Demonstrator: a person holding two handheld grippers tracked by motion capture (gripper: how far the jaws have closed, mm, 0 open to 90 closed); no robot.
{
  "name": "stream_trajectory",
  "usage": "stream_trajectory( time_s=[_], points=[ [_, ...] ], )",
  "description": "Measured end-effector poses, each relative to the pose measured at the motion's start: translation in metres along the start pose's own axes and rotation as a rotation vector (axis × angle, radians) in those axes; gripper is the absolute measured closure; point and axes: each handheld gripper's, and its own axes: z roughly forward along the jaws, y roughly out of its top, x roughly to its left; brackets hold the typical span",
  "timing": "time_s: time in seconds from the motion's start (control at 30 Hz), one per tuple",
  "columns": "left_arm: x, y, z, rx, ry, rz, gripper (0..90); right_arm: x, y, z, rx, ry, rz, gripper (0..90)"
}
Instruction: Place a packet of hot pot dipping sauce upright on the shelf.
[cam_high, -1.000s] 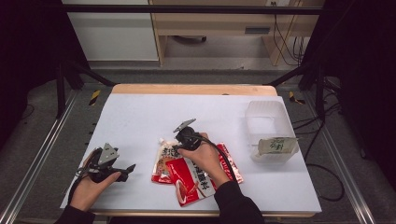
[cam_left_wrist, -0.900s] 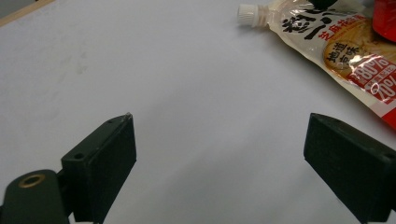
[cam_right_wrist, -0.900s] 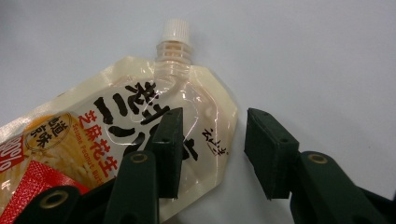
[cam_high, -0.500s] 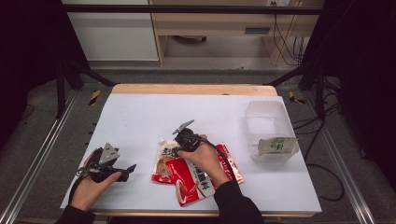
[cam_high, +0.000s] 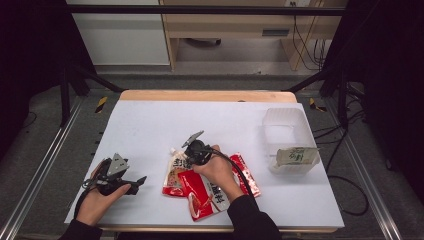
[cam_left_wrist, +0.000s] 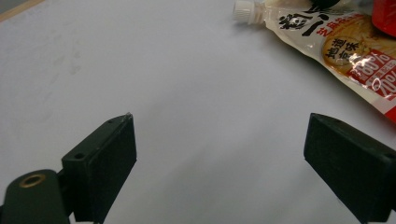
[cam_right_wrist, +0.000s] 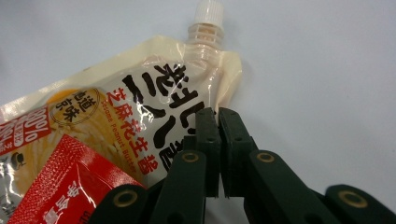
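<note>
A cream spouted pouch (cam_high: 175, 172) (cam_right_wrist: 116, 107) with black lettering lies flat at the table's front middle, with a red pouch (cam_high: 205, 192) (cam_right_wrist: 70, 182) lying partly over it. My right gripper (cam_high: 189, 157) (cam_right_wrist: 217, 114) points down at the cream pouch's edge just below the spout. Its jaws have just been closing and now stand shut, with that edge apparently pinched between them. My left gripper (cam_high: 136, 184) (cam_left_wrist: 219, 154) rests at the front left, open, with only bare table between its jaws. The cream pouch (cam_left_wrist: 336, 42) lies ahead of it to the right.
A second red pouch (cam_high: 245, 170) lies under the right forearm. A clear plastic tub (cam_high: 285, 122) stands at the right with a pale green packet (cam_high: 297, 156) at its near end. The white table top (cam_high: 150, 130) is bare on the left and at the back.
Nothing has visibly moved in the high view: both hands and the pouches keep their places.
</note>
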Motion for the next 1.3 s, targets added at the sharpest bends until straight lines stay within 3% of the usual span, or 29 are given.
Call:
stream_trajectory(
  time_s=[0.37,0.73,1.3],
  points=[
    [0.000,0.000,-0.001,-0.006,0.002,-0.004,9.1,0.009,0.016,-0.008,-0.080,-0.023,-0.053,89.6],
    [0.000,0.000,-0.002,-0.013,0.003,-0.008,9.2,0.012,0.043,-0.029,-0.178,-0.064,-0.075,89.9],
    [0.002,0.000,-0.005,-0.028,0.006,-0.017,9.3,0.020,0.062,-0.066,-0.244,-0.073,-0.137,90.0]
  ],
)
